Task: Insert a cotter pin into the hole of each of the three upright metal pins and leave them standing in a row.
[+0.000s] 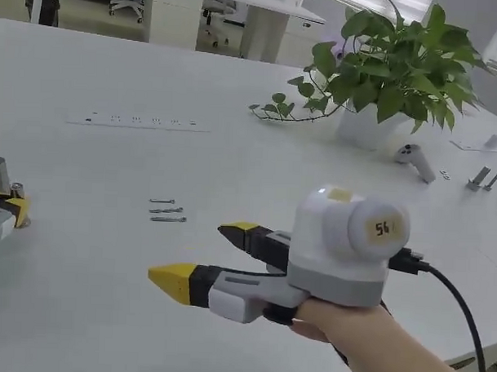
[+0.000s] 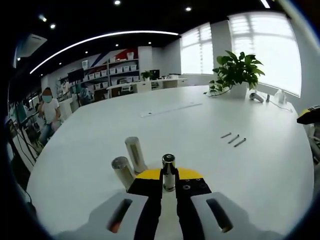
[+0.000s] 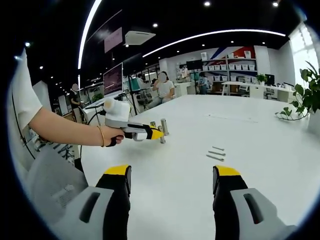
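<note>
Yellowish digits (image 1: 382,229) on the right gripper (image 1: 207,256), low centre of the head view, look like "56". Its yellow-tipped jaws stand wide apart, gripping nothing. At the left edge the left gripper (image 1: 4,212) is clamped on a short silver upright metal pin (image 2: 168,170). Two more silver upright pins (image 2: 135,152) stand just left of it in the left gripper view. Three thin grey cotter pins (image 1: 166,209) lie mid-frame on the bare white tabletop (image 1: 81,303), with open room all round them. The table's near edge cuts the lower right corner.
</note>
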The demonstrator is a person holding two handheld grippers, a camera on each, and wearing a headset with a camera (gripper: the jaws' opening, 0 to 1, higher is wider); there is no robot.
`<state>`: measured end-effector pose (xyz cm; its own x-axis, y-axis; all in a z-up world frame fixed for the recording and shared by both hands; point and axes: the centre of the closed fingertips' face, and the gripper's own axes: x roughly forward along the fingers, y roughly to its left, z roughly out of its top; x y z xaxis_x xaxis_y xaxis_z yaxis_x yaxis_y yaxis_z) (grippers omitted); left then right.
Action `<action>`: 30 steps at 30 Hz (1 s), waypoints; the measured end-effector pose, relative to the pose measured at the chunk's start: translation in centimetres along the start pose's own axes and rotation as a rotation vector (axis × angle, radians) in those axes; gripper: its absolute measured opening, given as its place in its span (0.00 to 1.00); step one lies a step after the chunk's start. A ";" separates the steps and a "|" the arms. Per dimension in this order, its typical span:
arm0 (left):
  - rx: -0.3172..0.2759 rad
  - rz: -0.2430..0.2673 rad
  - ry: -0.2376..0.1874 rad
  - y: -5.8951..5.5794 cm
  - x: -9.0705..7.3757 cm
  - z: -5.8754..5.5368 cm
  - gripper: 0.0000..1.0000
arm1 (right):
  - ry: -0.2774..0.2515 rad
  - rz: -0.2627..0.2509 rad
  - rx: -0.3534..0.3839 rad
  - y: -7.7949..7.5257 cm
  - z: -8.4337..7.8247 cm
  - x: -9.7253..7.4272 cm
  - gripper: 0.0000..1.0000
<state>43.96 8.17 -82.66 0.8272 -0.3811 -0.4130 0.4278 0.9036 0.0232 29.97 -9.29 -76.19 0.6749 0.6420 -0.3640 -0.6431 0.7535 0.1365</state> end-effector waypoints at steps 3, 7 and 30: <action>-0.003 -0.008 0.002 -0.4 -0.4 -0.1 0.07 | -0.002 0.001 -0.001 0.1 0.0 0.0 0.68; -0.002 0.007 0.001 -0.5 -0.9 -0.3 0.07 | 0.000 0.000 -0.002 0.2 -0.1 -0.1 0.68; -0.019 0.014 0.016 -3.1 -3.3 -1.3 0.07 | 0.013 0.023 0.007 1.1 -0.7 -0.7 0.68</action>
<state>39.45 6.87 -82.56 0.8272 -0.3650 -0.4272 0.4089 0.9125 0.0123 28.55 -8.96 -76.41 0.6551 0.6572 -0.3728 -0.6558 0.7396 0.1513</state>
